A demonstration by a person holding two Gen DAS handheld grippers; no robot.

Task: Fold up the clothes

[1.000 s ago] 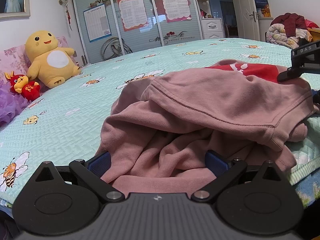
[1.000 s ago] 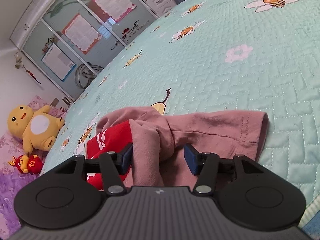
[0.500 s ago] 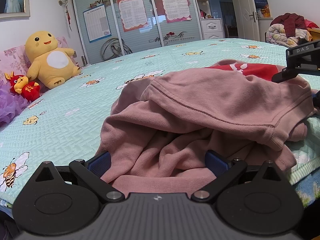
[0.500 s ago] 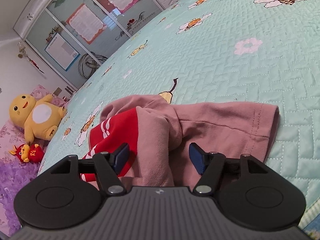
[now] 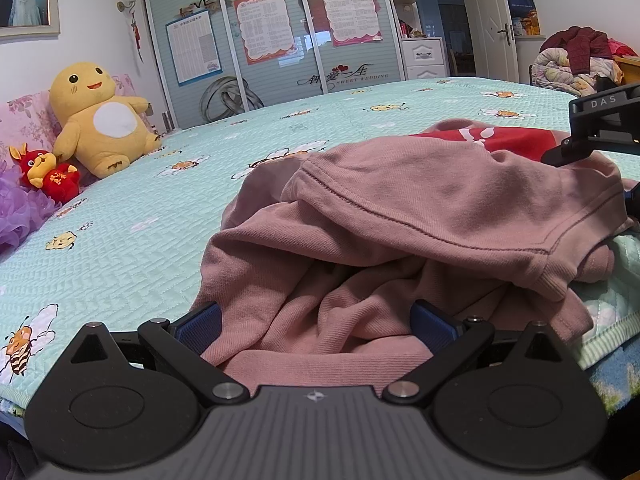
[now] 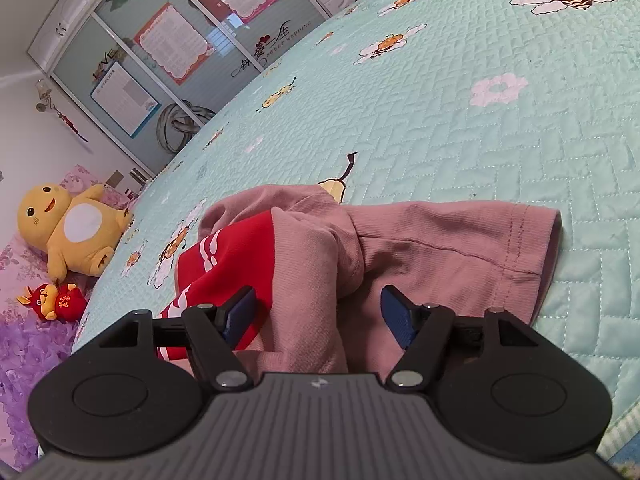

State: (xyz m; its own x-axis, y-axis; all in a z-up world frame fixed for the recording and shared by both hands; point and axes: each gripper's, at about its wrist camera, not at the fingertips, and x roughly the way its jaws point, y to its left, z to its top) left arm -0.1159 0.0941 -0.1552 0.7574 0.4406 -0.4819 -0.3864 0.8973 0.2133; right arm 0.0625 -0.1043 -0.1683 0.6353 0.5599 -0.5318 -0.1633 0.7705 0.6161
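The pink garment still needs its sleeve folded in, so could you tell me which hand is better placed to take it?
Probably the right. The right gripper has just been opening over the pink garment, and the sleeve lies flat just beyond it. The left gripper faces bunched cloth.

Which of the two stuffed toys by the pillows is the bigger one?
The yellow plush with the white belly, sitting upright against the pink headboard. The small red plush just beside it, nearer the purple fluff, is far smaller.
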